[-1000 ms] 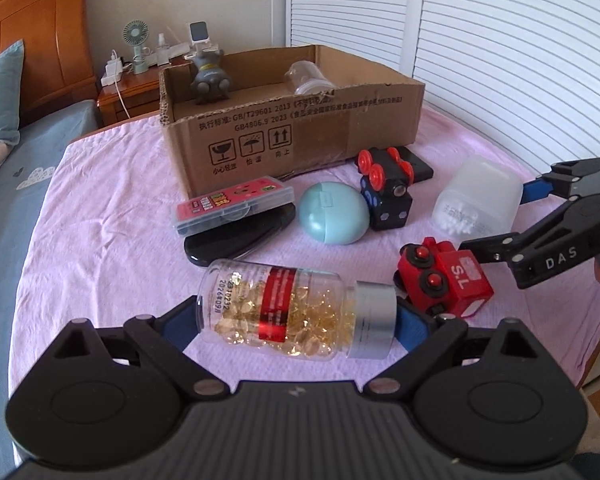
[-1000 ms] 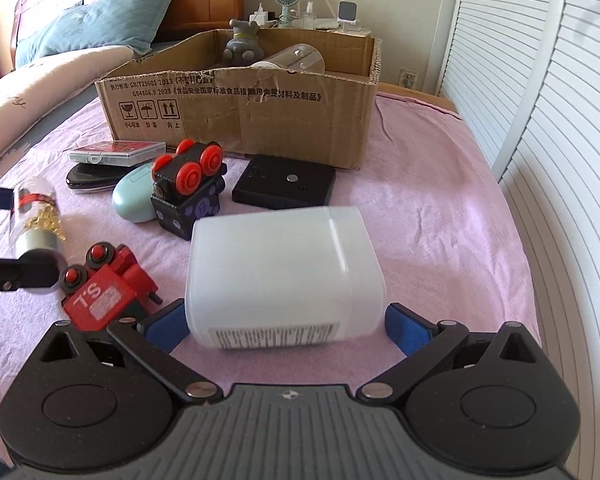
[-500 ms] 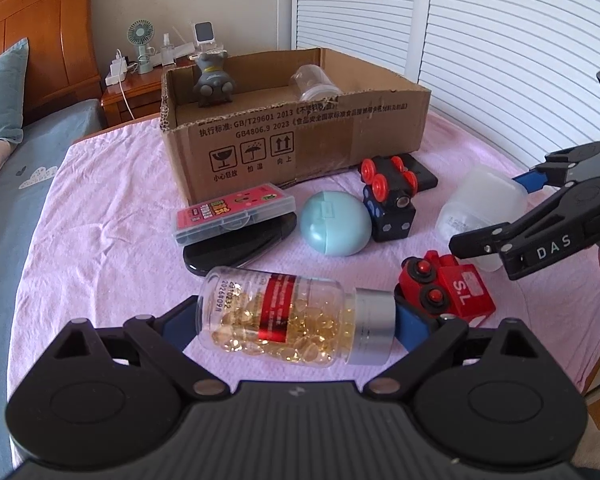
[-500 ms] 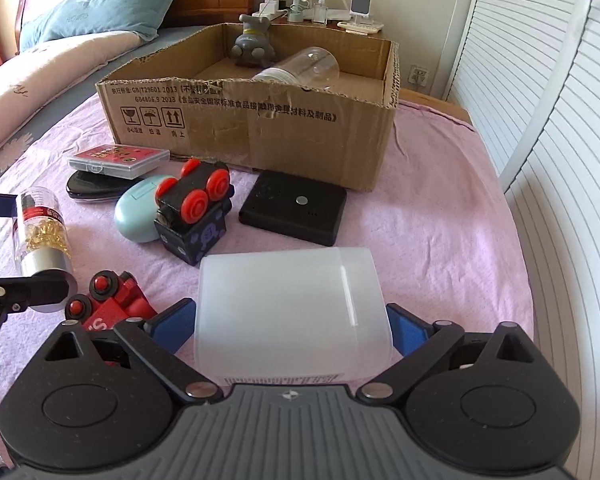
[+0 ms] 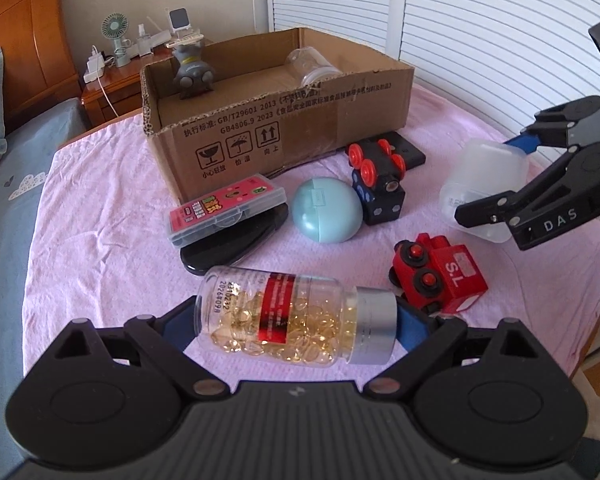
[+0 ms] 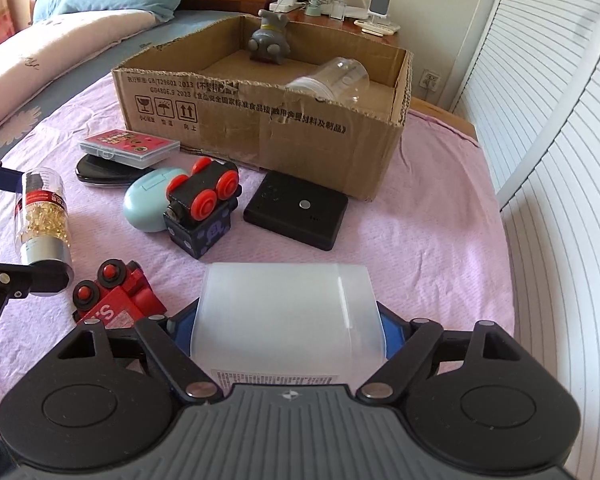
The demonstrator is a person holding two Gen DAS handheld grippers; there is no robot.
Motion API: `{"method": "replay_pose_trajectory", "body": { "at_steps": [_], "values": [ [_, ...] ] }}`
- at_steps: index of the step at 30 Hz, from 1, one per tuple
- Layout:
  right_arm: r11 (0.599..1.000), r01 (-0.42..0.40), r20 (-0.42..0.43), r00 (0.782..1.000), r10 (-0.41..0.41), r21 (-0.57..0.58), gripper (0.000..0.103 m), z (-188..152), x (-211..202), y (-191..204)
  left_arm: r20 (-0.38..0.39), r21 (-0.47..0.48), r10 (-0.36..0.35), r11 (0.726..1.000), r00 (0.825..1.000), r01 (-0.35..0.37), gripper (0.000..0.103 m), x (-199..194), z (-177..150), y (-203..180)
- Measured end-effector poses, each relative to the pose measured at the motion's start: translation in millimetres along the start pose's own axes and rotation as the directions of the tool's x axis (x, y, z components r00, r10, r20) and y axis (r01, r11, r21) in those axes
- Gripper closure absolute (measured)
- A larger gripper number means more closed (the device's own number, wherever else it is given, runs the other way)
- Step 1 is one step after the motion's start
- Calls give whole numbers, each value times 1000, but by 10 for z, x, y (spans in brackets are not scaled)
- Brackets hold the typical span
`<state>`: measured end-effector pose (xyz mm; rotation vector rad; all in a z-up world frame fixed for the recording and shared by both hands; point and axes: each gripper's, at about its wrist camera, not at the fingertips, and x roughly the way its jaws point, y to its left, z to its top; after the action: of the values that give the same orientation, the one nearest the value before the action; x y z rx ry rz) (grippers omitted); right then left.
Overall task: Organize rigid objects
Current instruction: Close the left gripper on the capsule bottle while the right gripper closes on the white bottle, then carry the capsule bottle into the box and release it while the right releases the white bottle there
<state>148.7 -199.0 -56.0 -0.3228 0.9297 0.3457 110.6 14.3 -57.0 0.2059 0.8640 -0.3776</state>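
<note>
Left wrist view: left gripper point(image 5: 296, 318) low centre, jaws pinching the capsule bottle point(image 5: 296, 318) end to end, bottle lying sideways, silver cap toward the right jaw. Blue pads mostly hidden behind the bottle ends, so the contact itself is hard to see. Right gripper point(image 5: 496, 178) enters from the right edge, cut off by the frame; it holds the white translucent box point(image 5: 482, 188), far side of the box hidden behind its finger. Red toy train point(image 5: 440, 272) lies just right of the bottle cap, partly behind the right jaw. Cardboard box point(image 5: 280, 136) sits upper centre, open top, grey figurine point(image 5: 192, 72) and a clear jar point(image 5: 308, 66) inside, the jar half hidden by the front wall. Open pink bedspread point(image 5: 100, 248) at left, bed edge drops off at lower right.

Right wrist view: right gripper's jaws have just been closing and now pinch the white translucent box low centre; its near end with the printed label is cut off by the gripper body. Left gripper shows at the left edge, only its fingers in frame, bottle between them. Black toy car with red wheels point(image 6: 202, 208) lies upturned against the teal oval case point(image 6: 148, 200); black flat box point(image 6: 296, 216) just right of it, near the carton's front wall. Card case point(image 6: 130, 146) rests on a black flat item, mostly hidden. Clear bedspread at right, up to the shutter doors point(image 6: 560, 140)
</note>
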Motion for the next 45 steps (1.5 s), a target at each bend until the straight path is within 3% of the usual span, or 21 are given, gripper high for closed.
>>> {"method": "replay_pose_trajectory", "body": {
  "at_steps": [7, 15, 20, 27, 33, 45],
  "values": [
    [999, -35, 18, 999, 35, -39, 17, 95, -238, -44, 25, 20, -36, 999, 999, 35, 7, -252, 250, 64],
    [997, -41, 92, 995, 47, -68, 17, 361, -488, -119, 111, 58, -32, 998, 993, 26, 7, -333, 816, 170],
    [997, -36, 150, 988, 45, -61, 17, 556, -564, -197, 163, 50, -3, 999, 987, -6, 7, -183, 1230, 269],
    [999, -35, 192, 980, 42, -36, 17, 769, -547, -307, 144, -15, 45, 999, 989, -43, 7, 255, 1584, 402],
    [999, -30, 197, 980, 36, -34, 17, 858, -508, -320, 117, -77, 80, 994, 990, -71, 7, 474, 1548, 497],
    [999, -49, 184, 982, 51, -13, 17, 1064, -429, -259, 125, -74, 110, 992, 986, -101, 3, -145, 1017, 371]
  ]
}}
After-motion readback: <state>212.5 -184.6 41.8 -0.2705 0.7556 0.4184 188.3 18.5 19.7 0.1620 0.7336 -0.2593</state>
